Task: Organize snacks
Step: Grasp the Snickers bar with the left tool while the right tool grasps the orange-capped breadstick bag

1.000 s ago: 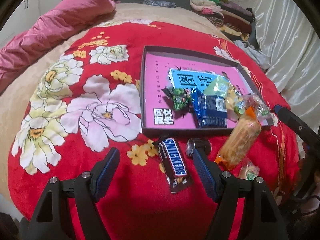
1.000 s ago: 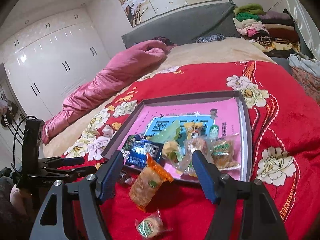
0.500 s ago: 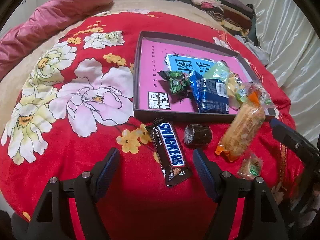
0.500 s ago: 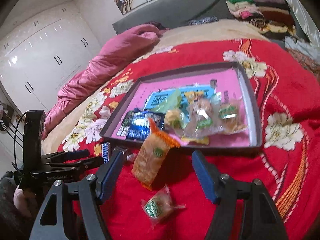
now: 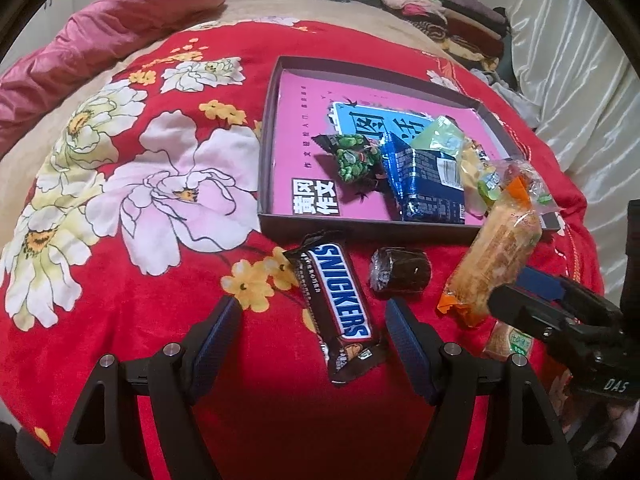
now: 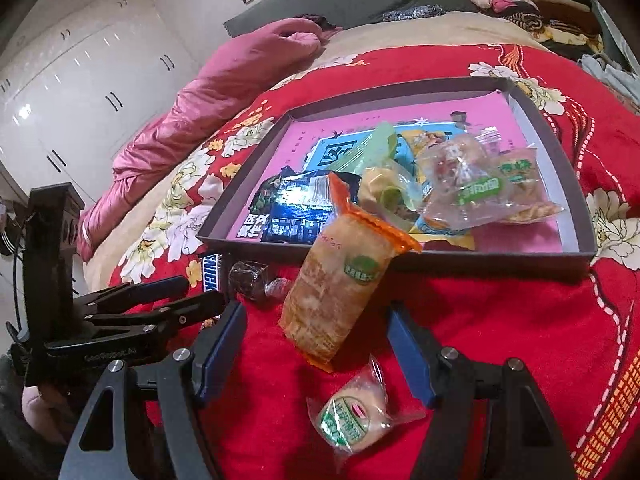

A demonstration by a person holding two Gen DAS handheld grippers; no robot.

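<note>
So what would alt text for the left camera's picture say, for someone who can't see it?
An open two-fingered tool hangs over a Snickers bar on a red flowered blanket. Beyond it, a shallow box holds several snack packets; a dark wrapped sweet and an orange-ended packet lie outside it.

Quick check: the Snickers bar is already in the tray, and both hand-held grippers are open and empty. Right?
Not quite. The Snickers bar is not in the tray; it lies on the red blanket in front of it, as the left wrist view shows. Both hand-held grippers, left and right, are open and empty.
</note>
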